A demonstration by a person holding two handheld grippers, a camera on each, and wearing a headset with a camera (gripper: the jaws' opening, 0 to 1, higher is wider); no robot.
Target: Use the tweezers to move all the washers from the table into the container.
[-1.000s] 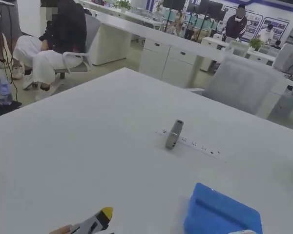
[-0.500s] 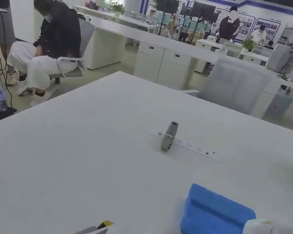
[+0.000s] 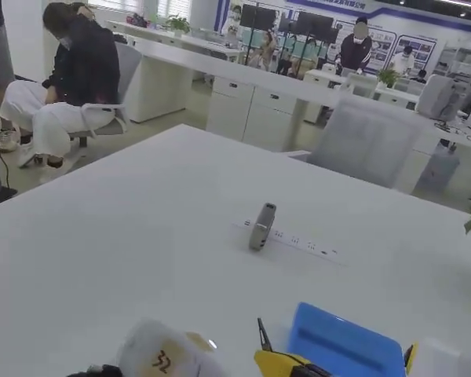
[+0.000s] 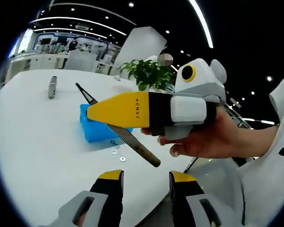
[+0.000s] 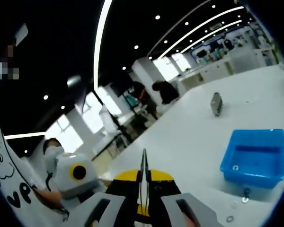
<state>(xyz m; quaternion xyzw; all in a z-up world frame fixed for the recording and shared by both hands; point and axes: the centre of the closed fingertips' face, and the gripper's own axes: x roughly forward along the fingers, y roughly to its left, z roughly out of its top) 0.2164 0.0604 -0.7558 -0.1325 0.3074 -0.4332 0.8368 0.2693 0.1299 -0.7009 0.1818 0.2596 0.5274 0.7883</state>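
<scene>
The right hand-held gripper (image 5: 143, 183) is clamped tight on the tweezers (image 5: 144, 165), whose slim tips stick out past its jaws, short of the blue container (image 5: 255, 156). One washer (image 5: 235, 167) lies inside the container. Loose washers (image 4: 122, 159) lie on the white surface (image 4: 38, 142) just beside it. The left hand-held gripper (image 4: 145, 187), near the container, has its jaws parted around nothing.

The blue rectangular plastic container (image 5: 253, 176) looks smooth, the slim dark metal tweezers (image 4: 132, 142) finely ribbed, the white tabletop (image 3: 141, 236) matt.
</scene>
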